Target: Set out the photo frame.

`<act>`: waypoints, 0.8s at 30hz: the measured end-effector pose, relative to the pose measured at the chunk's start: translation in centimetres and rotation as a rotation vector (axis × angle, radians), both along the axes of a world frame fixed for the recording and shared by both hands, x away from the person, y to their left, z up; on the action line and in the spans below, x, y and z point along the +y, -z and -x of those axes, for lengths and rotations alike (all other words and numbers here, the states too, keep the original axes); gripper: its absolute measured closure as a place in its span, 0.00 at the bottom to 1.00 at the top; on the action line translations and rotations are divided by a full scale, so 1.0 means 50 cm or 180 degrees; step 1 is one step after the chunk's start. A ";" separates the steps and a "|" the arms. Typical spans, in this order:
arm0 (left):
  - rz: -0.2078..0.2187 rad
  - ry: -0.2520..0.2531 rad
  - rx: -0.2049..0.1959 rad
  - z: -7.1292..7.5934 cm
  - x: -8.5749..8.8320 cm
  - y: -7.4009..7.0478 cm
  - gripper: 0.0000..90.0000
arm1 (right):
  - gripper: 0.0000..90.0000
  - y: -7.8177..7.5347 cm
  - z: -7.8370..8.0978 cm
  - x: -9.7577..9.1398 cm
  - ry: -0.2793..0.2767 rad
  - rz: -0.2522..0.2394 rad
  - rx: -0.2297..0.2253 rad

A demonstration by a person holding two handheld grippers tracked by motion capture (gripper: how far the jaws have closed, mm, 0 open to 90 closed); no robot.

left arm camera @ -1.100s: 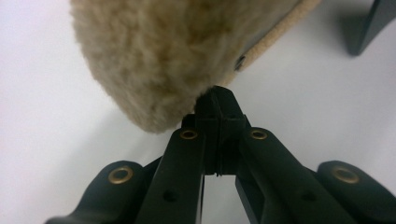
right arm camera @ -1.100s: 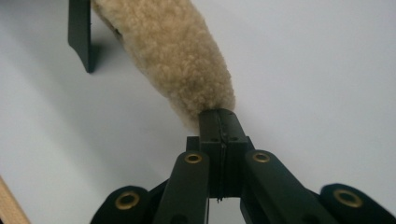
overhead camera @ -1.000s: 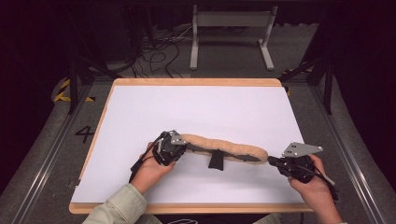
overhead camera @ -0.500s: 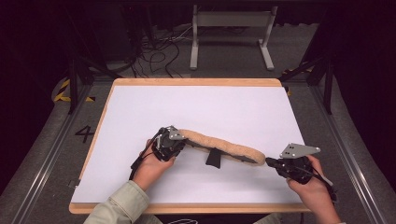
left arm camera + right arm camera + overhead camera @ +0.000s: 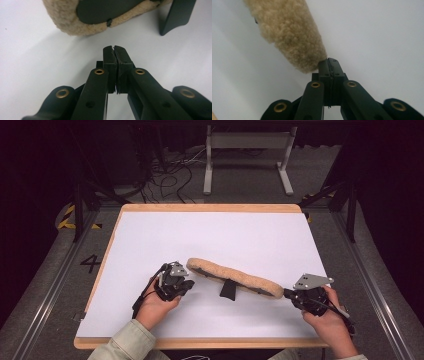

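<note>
Your left gripper (image 5: 114, 47) has its 2 jaws pressed together on nothing. It has drawn back toward you and a little left since a second ago and now sits just off the left end of the fleece pad (image 5: 67, 17), with a strip of bare white sheet between tip and wool. In the high view the left gripper (image 5: 186, 285) lies near and slightly left of that end. The pad (image 5: 235, 276) itself has swung a touch: its left end sits farther from you than before, its right end nearer. To my reading the nudge on that side is finished, and the pad now rests free on the sheet.

Your right gripper (image 5: 330, 60) is also pressed shut, its tip against the right end of the fleece (whether a tuft is nipped between the jaws, you cannot tell). From above, the right gripper (image 5: 288, 293) has barely shifted, so it probably serves as the pivot or stop.

The pad lies slantwise across the near middle of the white sheet (image 5: 225, 230), with its black bracket (image 5: 228, 290) sticking out on your side. That bracket is the 1 thing in your way: a left-hand sweep along the near edge would catch it.

Beyond the table stand a metal frame (image 5: 248, 140) and loose cables (image 5: 170, 175), well apart from your work.
</note>
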State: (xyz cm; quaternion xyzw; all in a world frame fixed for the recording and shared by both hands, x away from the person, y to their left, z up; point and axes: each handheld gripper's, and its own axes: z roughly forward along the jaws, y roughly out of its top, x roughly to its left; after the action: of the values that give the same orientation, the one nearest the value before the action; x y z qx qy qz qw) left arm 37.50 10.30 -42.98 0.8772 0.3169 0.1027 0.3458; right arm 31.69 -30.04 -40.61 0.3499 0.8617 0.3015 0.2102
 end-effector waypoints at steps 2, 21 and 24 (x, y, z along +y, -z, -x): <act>0.0009 0.0015 0.0000 0.006 -0.001 -0.002 0.98 | 1.00 -0.001 0.008 0.004 -0.0046 -0.0013 0.0047; 0.0261 0.0317 0.0094 0.033 -0.030 -0.014 0.95 | 1.00 0.006 0.057 0.105 -0.0757 -0.0046 0.0254; 0.0293 0.0479 0.0119 0.041 -0.051 -0.015 0.95 | 1.00 0.007 0.054 0.097 -0.0675 -0.0068 0.0252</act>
State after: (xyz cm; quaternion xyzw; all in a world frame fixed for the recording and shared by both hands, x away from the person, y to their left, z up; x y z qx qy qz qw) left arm 35.43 7.75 -42.24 0.8835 0.2610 0.0453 0.3864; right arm 29.01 -25.20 -40.97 0.2707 0.8982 0.3171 0.1392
